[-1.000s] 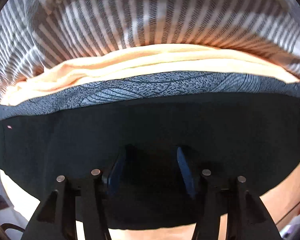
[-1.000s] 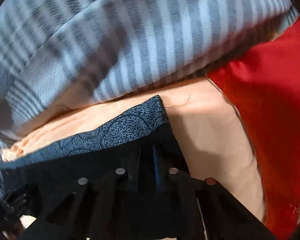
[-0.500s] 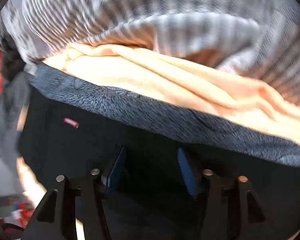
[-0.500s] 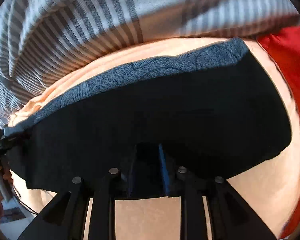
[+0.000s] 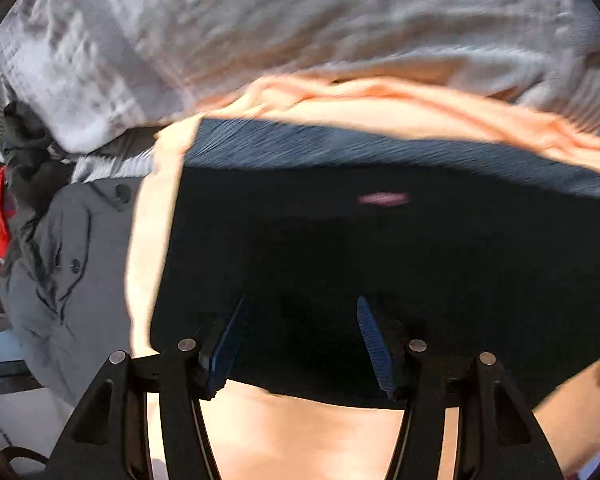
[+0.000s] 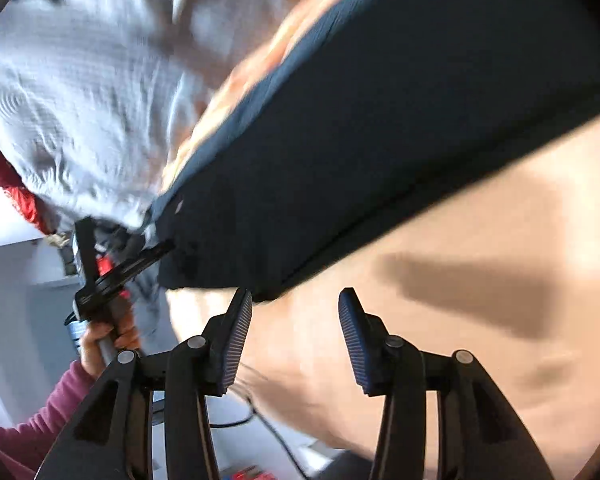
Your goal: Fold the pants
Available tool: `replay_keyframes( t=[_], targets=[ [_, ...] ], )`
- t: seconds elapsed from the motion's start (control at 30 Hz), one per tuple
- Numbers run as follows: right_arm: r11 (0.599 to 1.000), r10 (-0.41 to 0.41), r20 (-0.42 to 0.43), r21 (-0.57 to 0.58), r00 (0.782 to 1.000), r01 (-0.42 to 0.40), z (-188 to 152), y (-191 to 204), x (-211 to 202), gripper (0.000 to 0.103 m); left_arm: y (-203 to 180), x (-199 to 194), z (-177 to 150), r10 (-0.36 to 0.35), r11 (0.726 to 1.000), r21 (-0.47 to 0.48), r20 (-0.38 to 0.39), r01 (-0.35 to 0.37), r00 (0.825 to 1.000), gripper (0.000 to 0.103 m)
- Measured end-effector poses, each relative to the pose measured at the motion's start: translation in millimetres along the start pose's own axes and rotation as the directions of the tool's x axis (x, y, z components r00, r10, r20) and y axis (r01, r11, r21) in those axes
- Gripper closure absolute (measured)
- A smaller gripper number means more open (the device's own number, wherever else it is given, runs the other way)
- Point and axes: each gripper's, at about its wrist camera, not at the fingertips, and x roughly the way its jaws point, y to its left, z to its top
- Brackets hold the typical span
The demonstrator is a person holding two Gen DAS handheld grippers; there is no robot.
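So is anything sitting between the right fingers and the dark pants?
Nothing visible. The right gripper, opening with nothing between its fingers, sits just off the dark pants; only bare peach sheet lies between.

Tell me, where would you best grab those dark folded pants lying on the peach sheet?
Probably at the near corner of the pants, coming from the open peach sheet side. There the folded edge lies exposed, while gray striped bedding crowds the far side. The right gripper is opening, nothing between its jaws.

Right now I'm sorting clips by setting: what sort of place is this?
Probably a bed or laundry spot in a home: dark pants lie on a peach sheet, with a striped grey-and-white cloth heaped behind and a grey buttoned garment beside.
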Motion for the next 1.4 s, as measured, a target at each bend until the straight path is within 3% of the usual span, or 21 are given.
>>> replay_keyframes(
  t=[0.13, 0.2, 0.23, 0.27, 0.3, 0.4, 0.47, 0.57, 0.67, 0.7, 0.73, 0.8, 0.87, 0.9, 0.93, 1.0, 1.03, 1.1, 1.13, 1.23, 1.4],
  targets=[
    [0.998, 0.044, -0.004, 0.047, 0.999, -0.044, -0.6, 6.6, 57.1, 0.054, 32.2, 32.3, -10.5, -0.069, 0.994, -0.091, -0.02, 0.067, 0.997, 0.044],
    [0.997, 0.032, 0.011, 0.064, 0.999, -0.033, 2.7, 6.1, 68.5, 0.055, 30.1, 30.4, -11.1, -0.05, 0.997, -0.062, 0.004, 0.05, 0.999, 0.044],
    [0.996, 0.034, 0.018, 0.078, 0.999, -0.036, 6.9, 10.9, 75.7, 0.06, 28.6, 28.8, -11.6, -0.037, 0.999, -0.039, 0.017, 0.038, 0.999, 0.044],
    [0.995, 0.038, 0.024, 0.087, 0.999, -0.04, 6.4, 8.3, 69.7, 0.087, 28.0, 30.4, -12.2, -0.032, 0.999, -0.024, 0.027, 0.033, 0.999, 0.044],
    [0.996, 0.039, 0.03, 0.075, 0.999, -0.042, 6.6, 11.5, 66.7, 0.096, 19.1, 20.4, -17.2, -0.039, 0.999, -0.017, 0.035, 0.04, 0.999, 0.044],
    [0.999, -0.004, 0.025, 0.04, 1.0, 0.003, -13.9, 24.3, 56.3, 0.098, 31.9, 30.1, -21.2, -0.066, 0.997, -0.037, 0.034, 0.068, 0.997, 0.038],
    [0.995, -0.053, -0.031, 0.078, 0.998, 0.056, -25.1, 14.7, 55.1, 0.099, 43.2, 38.4, -14.6, -0.084, 0.995, -0.047, 0.024, 0.085, 0.996, 0.038],
    [0.987, -0.161, -0.049, 0.01, 0.986, 0.162, -34.5, 15.4, 35.2, 0.094, 40.2, 13.7, -7.4, -0.105, 0.993, -0.055, 0.071, 0.109, 0.992, 0.038],
    [0.959, -0.239, 0.086, -0.134, 0.967, 0.249, -22.3, 38.4, -7.1, 0.094, 40.1, 3.0, 18.8, -0.109, 0.992, -0.054, 0.129, 0.117, 0.986, 0.038],
    [0.947, -0.26, 0.144, -0.153, 0.955, 0.281, -10.0, 44.5, -20.3, 0.09, 42.0, 10.1, 29.8, -0.102, 0.991, -0.069, 0.126, 0.112, 0.987, 0.038],
    [0.944, -0.266, 0.176, -0.154, 0.948, 0.293, 1.4, 47.9, -27.1, 0.083, 42.8, 18.5, 39.3, -0.097, 0.99, -0.089, 0.118, 0.108, 0.988, 0.038],
    [0.936, -0.298, 0.223, -0.123, 0.928, 0.331, 29.2, 42.8, -38.1, 0.041, 42.9, 44.7, 56.1, -0.065, 0.987, -0.139, 0.071, 0.074, 0.995, 0.033],
    [0.913, -0.37, 0.233, -0.09, 0.899, 0.399, 44.4, 27.8, -42.8, 0.043, 41.0, 57.8, 60.9, -0.031, 0.984, -0.174, 0.051, 0.04, 0.998, 0.017],
    [0.909, -0.391, 0.22, -0.058, 0.894, 0.412, 48.1, 15.7, -47.7, 0.056, 39.8, 57.9, 61.2, 0.017, 0.984, -0.179, 0.056, -0.007, 0.998, 0.008],
    [0.925, -0.362, 0.221, -0.03, 0.905, 0.378, 47.4, 8.0, -55.8, 0.061, 40.7, 56.5, 60.6, 0.019, 0.983, -0.183, 0.056, -0.008, 0.998, 0.008],
    [0.952, -0.301, 0.228, 0.024, 0.926, 0.304, 37.8, -6.0, -79.4, 0.062, 42.2, 45.7, 56.7, 0.015, 0.981, -0.194, 0.05, -0.005, 0.999, 0.008],
    [0.956, -0.29, 0.232, 0.029, 0.929, 0.292, 32.3, -7.0, -86.7, 0.061, 37.0, 35.0, 51.7, 0.014, 0.982, -0.19, 0.048, -0.005, 0.999, 0.008],
    [0.948, -0.315, 0.233, 0.028, 0.92, 0.317, 17.5, -7.3, -100.0, 0.048, 36.7, 20.8, 44.1, -0.031, 0.985, -0.168, 0.068, 0.043, 0.997, 0.008],
    [0.947, -0.318, 0.236, 0.028, 0.918, 0.32, 12.2, -10.4, -104.1, 0.048, 29.8, 9.5, 37.6, -0.052, 0.985, -0.161, 0.075, 0.063, 0.996, 0.008],
    [0.947, -0.319, 0.211, 0.03, 0.924, 0.32, -4.9, -11.8, -112.2, 0.047, 0.0, -20.5, 15.7, -0.127, 0.983, -0.126, 0.067, 0.134, 0.99, 0.008],
    [0.939, -0.341, 0.199, 0.02, 0.919, 0.345, -25.3, -14.9, -123.7, 0.034, -69.3, -52.6, -19.5, -0.205, 0.978, -0.019, 0.05, 0.206, 0.977, 0.008]
  ],
)
